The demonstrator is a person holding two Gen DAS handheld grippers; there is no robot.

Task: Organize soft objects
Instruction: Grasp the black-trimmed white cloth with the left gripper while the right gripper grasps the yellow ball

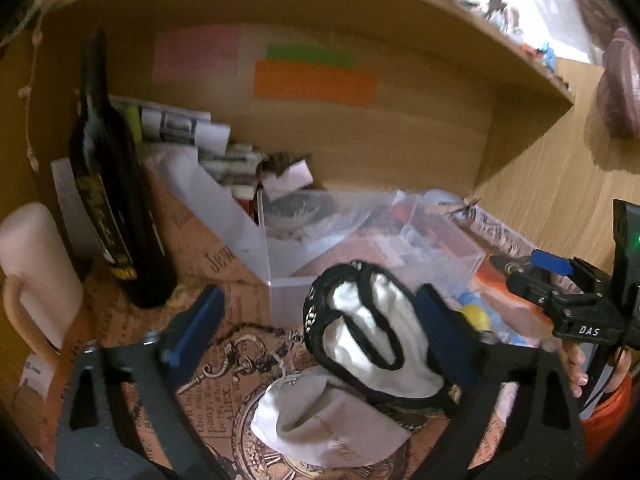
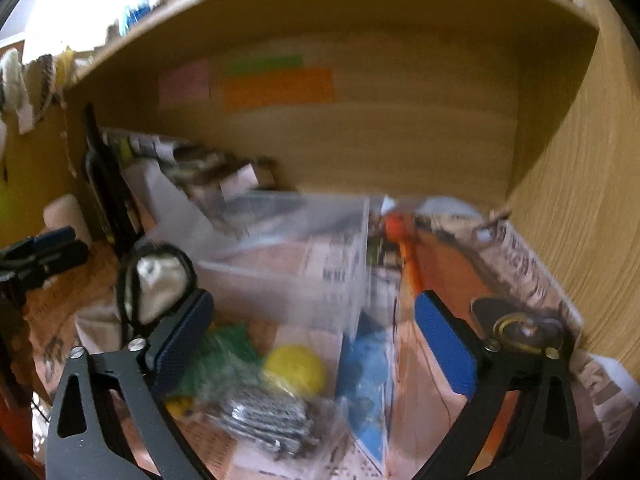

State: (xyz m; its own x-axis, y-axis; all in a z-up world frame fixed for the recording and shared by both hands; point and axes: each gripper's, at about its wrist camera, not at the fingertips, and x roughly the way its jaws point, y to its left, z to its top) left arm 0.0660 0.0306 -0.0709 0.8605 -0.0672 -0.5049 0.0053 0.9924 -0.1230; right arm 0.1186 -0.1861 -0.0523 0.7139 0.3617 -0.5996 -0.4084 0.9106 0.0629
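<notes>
Pouch (image 1: 376, 332): white cloth, black-trimmed, beside left tongs (image 1: 320, 328).

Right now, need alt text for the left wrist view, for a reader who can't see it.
The left gripper, fingers open, frames a white pouch with black trim and a white drawstring bag on a printed desk mat. A dark bottle stands at left, a clear plastic box behind, and the right gripper enters from the right.

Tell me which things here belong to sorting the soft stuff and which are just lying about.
Job:
- white pouch with black trim
- beige drawstring pouch
- clear plastic box
- yellow ball

Lying about:
- dark wine bottle
- pink mug
- orange sticky note
- papers
</notes>
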